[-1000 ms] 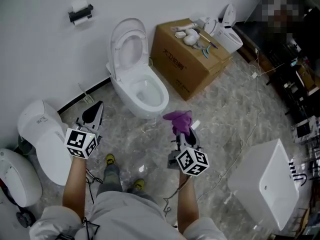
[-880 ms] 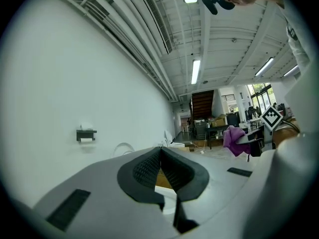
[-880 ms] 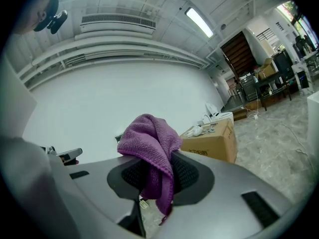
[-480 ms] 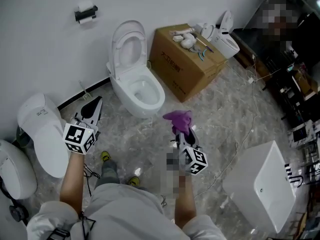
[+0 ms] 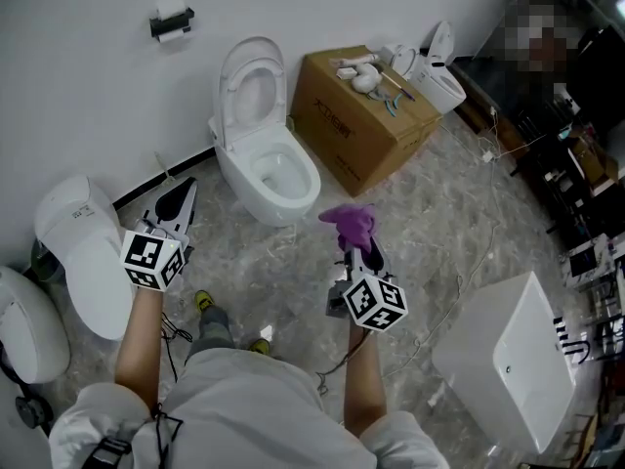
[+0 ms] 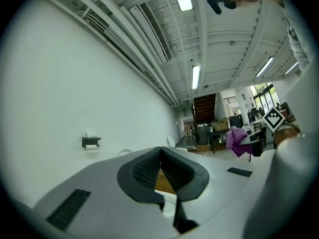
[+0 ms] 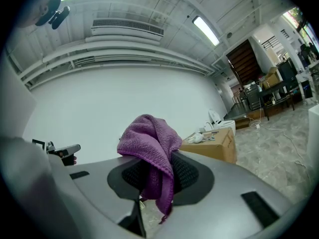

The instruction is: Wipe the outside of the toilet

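A white toilet (image 5: 266,169) with its lid up stands against the wall, ahead of both grippers. My right gripper (image 5: 357,245) is shut on a purple cloth (image 5: 348,224), which bunches above the jaws in the right gripper view (image 7: 151,148) and hangs down between them. It sits a short way to the right of the bowl's front. My left gripper (image 5: 179,199) is held to the left of the toilet, jaws shut and empty; in the left gripper view (image 6: 160,169) the pads meet at the tips.
A brown cardboard box (image 5: 356,118) with tools on top stands right of the toilet. A second toilet (image 5: 83,252) lies at the left, a white cabinet (image 5: 506,360) at the lower right. A paper holder (image 5: 171,20) hangs on the wall. Cables cross the marble floor.
The view has shifted slightly; both grippers hold almost the same places. The right gripper with the cloth has drifted a little to the right.
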{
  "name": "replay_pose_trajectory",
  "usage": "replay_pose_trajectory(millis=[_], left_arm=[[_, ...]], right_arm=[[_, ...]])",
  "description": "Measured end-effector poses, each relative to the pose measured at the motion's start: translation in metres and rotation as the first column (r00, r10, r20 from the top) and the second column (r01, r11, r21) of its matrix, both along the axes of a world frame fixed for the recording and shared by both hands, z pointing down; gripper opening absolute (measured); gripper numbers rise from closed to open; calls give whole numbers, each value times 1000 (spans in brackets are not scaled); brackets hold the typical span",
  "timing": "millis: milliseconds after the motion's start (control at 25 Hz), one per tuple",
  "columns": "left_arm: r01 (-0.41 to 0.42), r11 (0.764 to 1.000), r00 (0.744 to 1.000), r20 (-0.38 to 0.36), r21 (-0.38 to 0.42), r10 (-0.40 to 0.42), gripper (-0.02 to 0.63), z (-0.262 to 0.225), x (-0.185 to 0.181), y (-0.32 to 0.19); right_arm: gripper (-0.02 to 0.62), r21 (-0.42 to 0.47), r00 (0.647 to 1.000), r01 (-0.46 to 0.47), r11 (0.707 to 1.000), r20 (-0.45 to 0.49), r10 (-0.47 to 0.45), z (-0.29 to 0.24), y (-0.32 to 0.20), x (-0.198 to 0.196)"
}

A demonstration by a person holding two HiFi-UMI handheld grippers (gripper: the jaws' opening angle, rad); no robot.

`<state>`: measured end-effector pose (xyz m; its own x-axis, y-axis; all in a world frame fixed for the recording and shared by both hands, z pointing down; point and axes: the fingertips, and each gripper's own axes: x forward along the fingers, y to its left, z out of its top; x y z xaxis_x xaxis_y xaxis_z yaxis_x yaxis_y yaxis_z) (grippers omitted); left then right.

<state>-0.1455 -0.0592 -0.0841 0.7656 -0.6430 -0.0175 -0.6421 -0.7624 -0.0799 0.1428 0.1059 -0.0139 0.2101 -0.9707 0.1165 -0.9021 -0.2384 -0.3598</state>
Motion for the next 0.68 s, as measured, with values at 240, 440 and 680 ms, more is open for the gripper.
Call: replay_pose_trajectory(millis=[240, 440, 680], left_arm=[[-1, 1000, 1000, -8, 4, 1, 20, -4, -2, -2], [-2, 1000, 1000, -13, 9, 2, 20, -6, -3, 0], [6, 1000, 1000, -17, 15, -5, 20, -9, -8, -1]], right_arm=[[114, 1, 1000, 2, 1000, -29, -2, -8, -1, -3], [114, 7, 1000, 10, 1000, -25, -10, -13, -3, -4], [114, 13, 999, 0, 1000, -44, 0, -17, -3, -5]])
